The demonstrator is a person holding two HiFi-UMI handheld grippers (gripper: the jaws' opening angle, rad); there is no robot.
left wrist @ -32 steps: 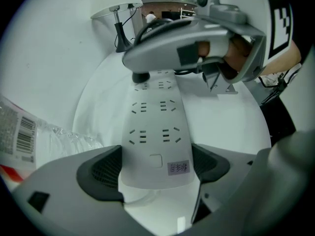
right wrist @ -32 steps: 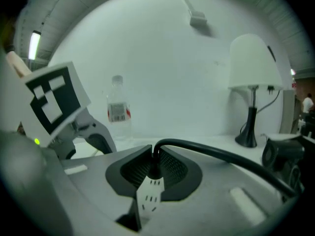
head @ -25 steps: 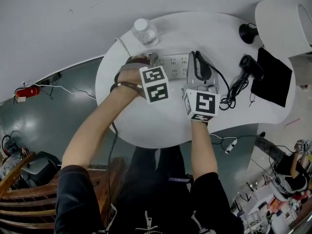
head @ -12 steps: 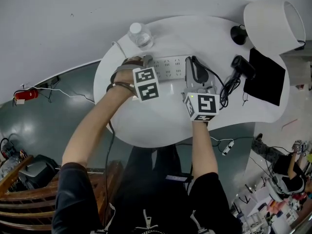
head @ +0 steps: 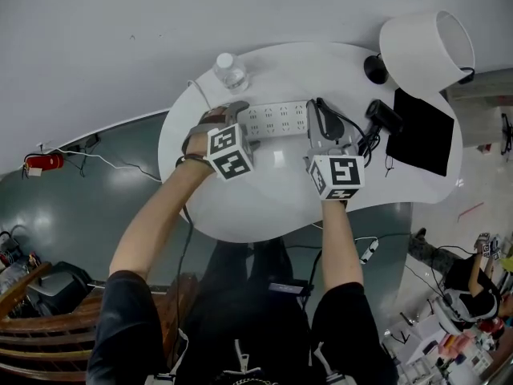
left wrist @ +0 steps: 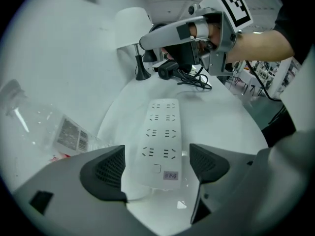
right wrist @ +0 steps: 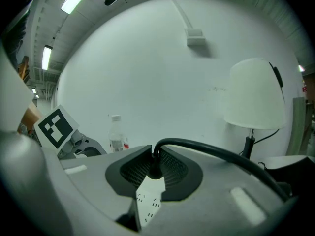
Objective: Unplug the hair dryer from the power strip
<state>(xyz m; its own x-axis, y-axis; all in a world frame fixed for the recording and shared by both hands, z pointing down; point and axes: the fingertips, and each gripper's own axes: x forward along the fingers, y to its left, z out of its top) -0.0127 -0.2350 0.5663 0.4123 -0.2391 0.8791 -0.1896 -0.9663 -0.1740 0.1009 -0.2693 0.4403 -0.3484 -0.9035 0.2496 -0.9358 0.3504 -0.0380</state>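
Note:
The white power strip (head: pixel 274 119) lies flat on the round white table (head: pixel 264 207), and every socket I see on it (left wrist: pixel 163 132) is empty. My right gripper (head: pixel 322 125) is shut on the hair dryer's black plug (right wrist: pixel 154 170) and holds it above the strip's right end (right wrist: pixel 147 204). Its cable (right wrist: pixel 221 154) runs to the black hair dryer (head: pixel 380 117) lying by the lamp. My left gripper (head: pixel 239 112) hovers over the strip's left end, open, its pads (left wrist: pixel 106 168) clear of both sides of the strip.
A clear water bottle (head: pixel 230 71) stands at the table's back left. A white lamp (head: pixel 425 48) and a black pad (head: pixel 421 133) take up the right side. The right gripper (left wrist: pixel 197 31) shows above the far end of the strip.
Both grippers have risen from the table. The right one carries the plug up off the strip, and the left one has lifted away from the strip's left end.

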